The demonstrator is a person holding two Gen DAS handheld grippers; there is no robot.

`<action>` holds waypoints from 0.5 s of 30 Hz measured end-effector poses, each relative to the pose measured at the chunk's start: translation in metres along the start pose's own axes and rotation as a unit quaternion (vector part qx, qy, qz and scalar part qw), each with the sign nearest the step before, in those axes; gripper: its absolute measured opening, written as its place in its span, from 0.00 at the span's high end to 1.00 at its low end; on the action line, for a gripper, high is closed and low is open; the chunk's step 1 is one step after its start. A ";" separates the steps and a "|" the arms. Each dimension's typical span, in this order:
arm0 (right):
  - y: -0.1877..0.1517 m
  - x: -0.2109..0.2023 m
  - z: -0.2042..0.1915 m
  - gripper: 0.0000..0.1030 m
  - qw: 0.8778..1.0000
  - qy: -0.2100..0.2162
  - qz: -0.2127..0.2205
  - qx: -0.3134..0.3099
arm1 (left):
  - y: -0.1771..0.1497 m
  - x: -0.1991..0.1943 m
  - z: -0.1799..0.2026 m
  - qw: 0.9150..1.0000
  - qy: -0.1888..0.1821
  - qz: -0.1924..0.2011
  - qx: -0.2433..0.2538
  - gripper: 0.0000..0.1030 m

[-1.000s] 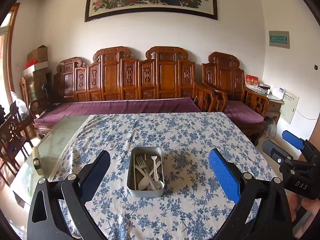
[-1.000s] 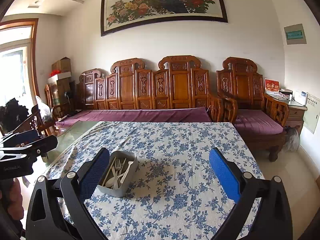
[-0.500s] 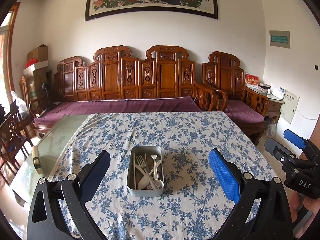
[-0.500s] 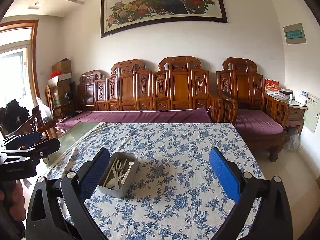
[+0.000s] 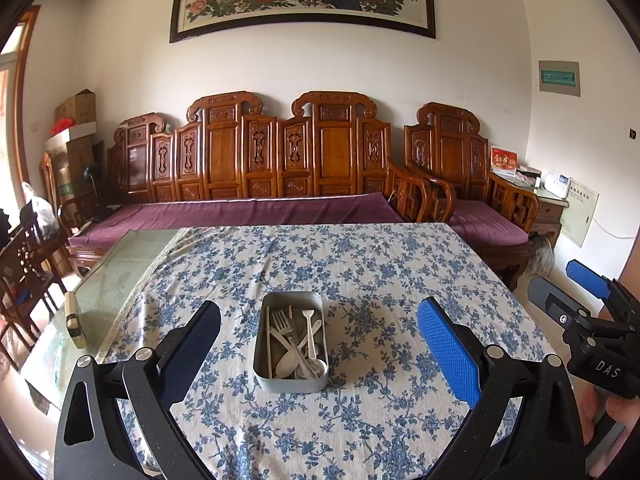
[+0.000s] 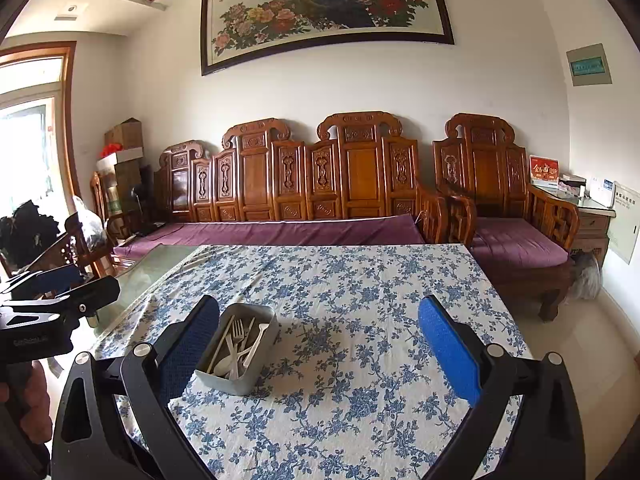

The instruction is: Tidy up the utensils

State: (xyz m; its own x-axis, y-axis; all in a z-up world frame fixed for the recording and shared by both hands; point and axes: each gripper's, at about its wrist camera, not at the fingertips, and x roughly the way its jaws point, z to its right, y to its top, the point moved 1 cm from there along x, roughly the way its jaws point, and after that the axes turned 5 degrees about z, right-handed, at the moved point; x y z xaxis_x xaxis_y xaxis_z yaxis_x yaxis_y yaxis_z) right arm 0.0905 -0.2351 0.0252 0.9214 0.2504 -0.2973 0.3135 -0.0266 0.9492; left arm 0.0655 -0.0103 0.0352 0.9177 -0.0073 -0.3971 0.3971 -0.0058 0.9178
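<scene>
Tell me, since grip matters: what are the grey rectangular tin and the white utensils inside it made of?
The grey rectangular tin looks like metal with a dull brushed finish, thin walls and rounded corners. The white utensils look like plastic: opaque, matte, thin.

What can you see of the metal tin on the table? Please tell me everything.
The tin is a grey, metal-looking box, oblong with rounded corners, open, with no lid in view. It stands flat on the flowered cloth. Inside lie white utensils, seemingly plastic: forks, spoons and other pieces, loosely crossed, leaning on its walls. Neither pair of tongs touches it.
</scene>
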 end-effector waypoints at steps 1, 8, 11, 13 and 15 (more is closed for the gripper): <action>0.000 0.000 0.000 0.03 1.000 0.000 0.000 0.000 | 0.000 0.000 0.000 1.000 0.000 0.000 0.000 0.08; 0.000 0.000 -0.002 0.03 1.000 0.000 0.000 0.001 | 0.000 0.000 0.001 1.000 0.000 0.000 0.000 0.08; 0.000 0.000 -0.002 0.03 1.000 0.000 0.000 0.002 | 0.000 0.000 0.001 1.000 0.000 0.000 0.000 0.08; 0.000 0.000 -0.001 0.03 1.000 0.000 -0.001 0.002 | 0.000 0.000 0.001 1.000 0.001 0.001 0.000 0.08; 0.001 0.000 -0.002 0.03 1.000 0.000 0.000 0.002 | -0.001 -0.001 0.000 1.000 0.000 0.002 0.000 0.08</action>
State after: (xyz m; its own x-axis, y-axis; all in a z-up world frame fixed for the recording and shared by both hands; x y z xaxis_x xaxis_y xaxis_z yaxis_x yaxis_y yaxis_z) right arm 0.0898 -0.2332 0.0261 0.9210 0.2511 -0.2979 0.3152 -0.0307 0.9485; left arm 0.0641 -0.0103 0.0348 0.9190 -0.0065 -0.3942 0.3942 -0.0059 0.9190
